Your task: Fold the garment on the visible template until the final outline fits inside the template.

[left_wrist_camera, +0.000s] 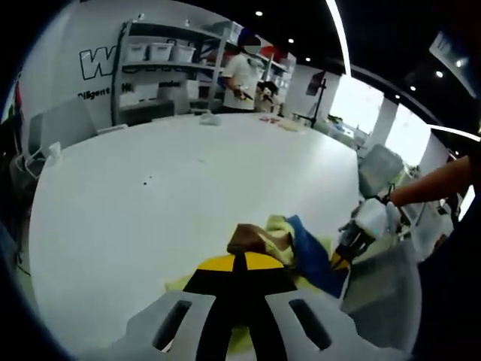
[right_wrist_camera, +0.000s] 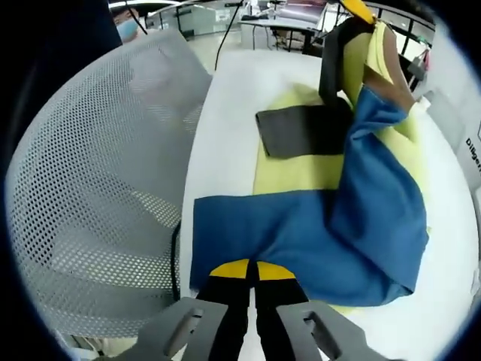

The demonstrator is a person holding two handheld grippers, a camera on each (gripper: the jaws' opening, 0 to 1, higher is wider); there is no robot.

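Observation:
A garment of blue, brown and pale yellow cloth point(left_wrist_camera: 304, 252) lies bunched near the white table's edge. My left gripper point(left_wrist_camera: 240, 259) is shut on its raised brown and yellow part. In the right gripper view the blue cloth point(right_wrist_camera: 301, 233) spreads over a flat yellow template point(right_wrist_camera: 293, 169), and a dark grey piece point(right_wrist_camera: 297, 129) lies on that template. My right gripper point(right_wrist_camera: 252, 265) is shut on the blue cloth's near edge. The left gripper point(right_wrist_camera: 359, 13) holds a fold of the garment up at the far end. The right gripper point(left_wrist_camera: 342, 259), in a person's hand, pinches the blue cloth at the table's edge.
A grey mesh chair back point(right_wrist_camera: 98, 188) stands against the table's side, close to my right gripper. The white table point(left_wrist_camera: 173, 188) stretches far ahead of the left gripper. A person point(left_wrist_camera: 242, 75) stands by shelves point(left_wrist_camera: 165, 53) at the back, and another chair point(left_wrist_camera: 376, 169) is on the right.

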